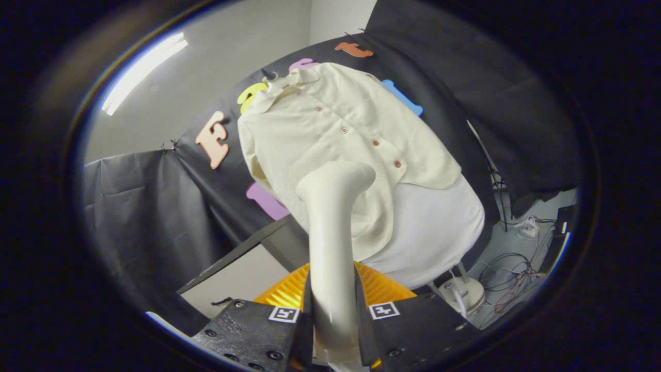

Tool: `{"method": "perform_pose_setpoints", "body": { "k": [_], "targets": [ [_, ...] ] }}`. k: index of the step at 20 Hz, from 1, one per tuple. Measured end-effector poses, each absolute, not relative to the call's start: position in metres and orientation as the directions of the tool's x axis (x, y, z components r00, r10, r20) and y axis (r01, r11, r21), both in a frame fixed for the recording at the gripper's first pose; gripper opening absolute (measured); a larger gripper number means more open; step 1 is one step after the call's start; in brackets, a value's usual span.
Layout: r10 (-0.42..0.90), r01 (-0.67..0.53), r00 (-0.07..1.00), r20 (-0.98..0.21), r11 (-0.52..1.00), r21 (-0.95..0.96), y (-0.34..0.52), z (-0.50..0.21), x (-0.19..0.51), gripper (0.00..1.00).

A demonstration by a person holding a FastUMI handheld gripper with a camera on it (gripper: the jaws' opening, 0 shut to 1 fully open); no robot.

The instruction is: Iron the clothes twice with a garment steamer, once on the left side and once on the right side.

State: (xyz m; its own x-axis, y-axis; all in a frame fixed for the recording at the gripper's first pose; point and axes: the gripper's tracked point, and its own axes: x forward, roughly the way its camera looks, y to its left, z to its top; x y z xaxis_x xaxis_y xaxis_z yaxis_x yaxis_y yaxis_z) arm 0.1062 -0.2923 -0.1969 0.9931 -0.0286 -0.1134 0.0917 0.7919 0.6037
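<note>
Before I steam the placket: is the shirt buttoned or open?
Buttoned: the shirt front lies closed along its row of buttons, beyond the steamer the gripper holds.

Screwed gripper (333,330) blocks bear square markers (apparently ribbed behind).

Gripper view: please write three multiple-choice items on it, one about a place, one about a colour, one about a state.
1. Where is the steamer head?
A. against the shirt's front, beyond the fingers
B. on the floor
C. behind the shirt

2. What colour is the shirt?
A. blue
B. cream
C. red

3. What are the fingers of the gripper doing?
A. spread open, holding nothing
B. pressing on the steamer's handle from both sides
C. pinching the shirt

Answers: 1 A, the head overlaps the shirt front. 2 B, the cloth is pale cream. 3 B, the handle sits tight between both fingers.
</note>
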Motion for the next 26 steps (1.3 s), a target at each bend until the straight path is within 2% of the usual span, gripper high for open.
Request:
{"method": "perform_pose_setpoints", "body": {
  "k": [5,9,16,20,26],
  "targets": [
    [0.046,-0.026,0.999,-0.021,0.825,0.564,-0.203,-0.132,0.097,0.34],
    [0.026,0.002,0.998,-0.056,0.894,0.448,-0.155,-0.094,0.083,0.34],
    [0.13,-0.122,0.991,-0.008,0.948,0.294,-0.051,-0.022,0.037,0.34],
    [0.176,-0.189,0.982,0.075,0.948,0.255,0.005,0.023,0.009,0.34],
    [0.191,-0.199,0.979,0.066,0.97,0.138,0.057,0.011,-0.031,0.34]
  ]
}}
